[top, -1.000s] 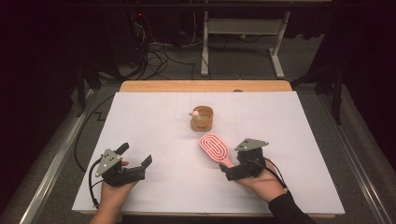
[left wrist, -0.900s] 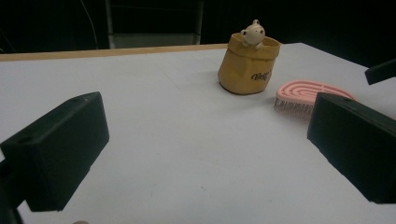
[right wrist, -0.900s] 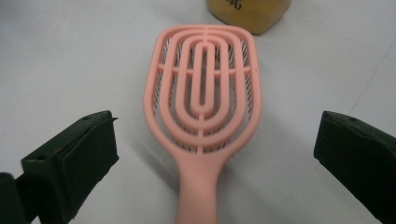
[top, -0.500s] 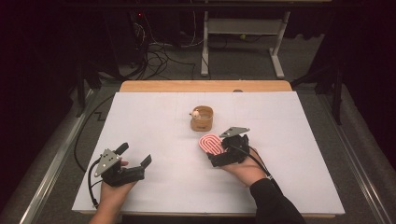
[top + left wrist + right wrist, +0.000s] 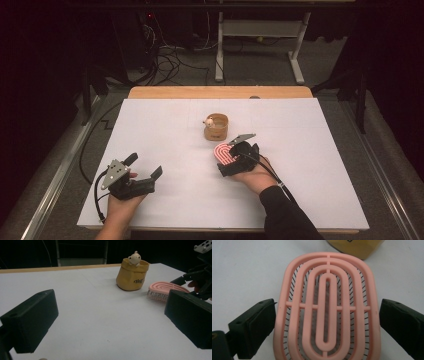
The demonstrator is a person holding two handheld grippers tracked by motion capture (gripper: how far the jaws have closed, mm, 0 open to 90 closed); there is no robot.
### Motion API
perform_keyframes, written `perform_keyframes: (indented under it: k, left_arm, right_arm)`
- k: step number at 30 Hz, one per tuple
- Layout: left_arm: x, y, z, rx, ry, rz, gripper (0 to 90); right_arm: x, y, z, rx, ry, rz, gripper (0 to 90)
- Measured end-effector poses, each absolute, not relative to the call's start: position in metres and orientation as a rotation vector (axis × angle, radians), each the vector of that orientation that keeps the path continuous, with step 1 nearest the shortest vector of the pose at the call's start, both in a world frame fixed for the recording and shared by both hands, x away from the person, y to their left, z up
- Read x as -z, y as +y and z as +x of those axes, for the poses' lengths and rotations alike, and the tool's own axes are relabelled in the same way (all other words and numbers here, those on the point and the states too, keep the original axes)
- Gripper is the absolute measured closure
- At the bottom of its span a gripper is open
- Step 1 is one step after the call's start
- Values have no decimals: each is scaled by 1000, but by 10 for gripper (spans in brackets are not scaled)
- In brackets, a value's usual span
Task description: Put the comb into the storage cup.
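A pink slotted hairbrush (image 5: 222, 151) lies bristles down on the white table (image 5: 165, 135), just in front of a small tan pot (image 5: 216, 127) with a little figure on its rim. My right gripper (image 5: 227, 160) is open and straddles the brush (image 5: 327, 290), one black jaw close on each side of it. The pot's base (image 5: 359, 247) shows just beyond the brush. My left gripper (image 5: 144, 166) rests open and holds nothing near the front left. From there I see the pot (image 5: 132, 277), the brush (image 5: 165, 288) and the right gripper (image 5: 200, 272) beside it.
A wooden strip (image 5: 220, 92) runs along the table's far edge. Beyond it are a metal stand (image 5: 260, 35) and cables on the dark floor. White table surface lies between my two grippers.
My right gripper has moved left and forward along the brush, so its jaws now flank the brush head. The left gripper has stayed put.
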State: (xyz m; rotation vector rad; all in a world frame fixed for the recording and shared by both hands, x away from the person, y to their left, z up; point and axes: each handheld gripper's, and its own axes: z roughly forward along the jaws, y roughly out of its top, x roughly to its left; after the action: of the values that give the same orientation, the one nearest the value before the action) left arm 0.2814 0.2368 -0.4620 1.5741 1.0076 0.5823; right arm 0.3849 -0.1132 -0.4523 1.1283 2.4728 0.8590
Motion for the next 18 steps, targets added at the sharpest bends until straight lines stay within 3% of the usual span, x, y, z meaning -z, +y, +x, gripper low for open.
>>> perform_keyframes:
  k: [7, 18]
  left_arm:
    - [462, 237, 282, -581, 1009, 1575, 0]
    - [462, 238, 282, -580, 1010, 1573, 0]
  right_arm:
    - [450, -115, 385, -874, 2465, 1130, 156]
    - [447, -113, 387, -844, 2473, 1154, 155]
